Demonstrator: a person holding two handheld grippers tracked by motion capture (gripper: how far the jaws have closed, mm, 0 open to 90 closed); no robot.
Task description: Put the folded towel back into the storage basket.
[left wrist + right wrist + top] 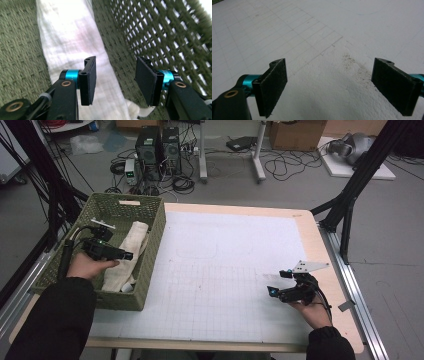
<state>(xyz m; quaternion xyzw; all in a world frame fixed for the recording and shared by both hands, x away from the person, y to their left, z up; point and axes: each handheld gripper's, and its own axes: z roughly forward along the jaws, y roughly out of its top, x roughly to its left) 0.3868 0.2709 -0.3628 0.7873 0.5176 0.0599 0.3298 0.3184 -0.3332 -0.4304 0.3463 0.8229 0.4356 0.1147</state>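
I see no brand or readable writing on anything. The towel (131,251) lies inside the green basket (156,227) at the left edge of the table (320,250). Its long axis runs from the near side to the far side, along the right wall. The left gripper (115,77) hangs just above it, jaws apart, gripping nothing. The right gripper (329,86) is released too, above the white mat (225,270).

One green basket (150,252), one white cloth (131,251) inside it, two grippers — left (127,255), right (271,291) — one table (240,265).
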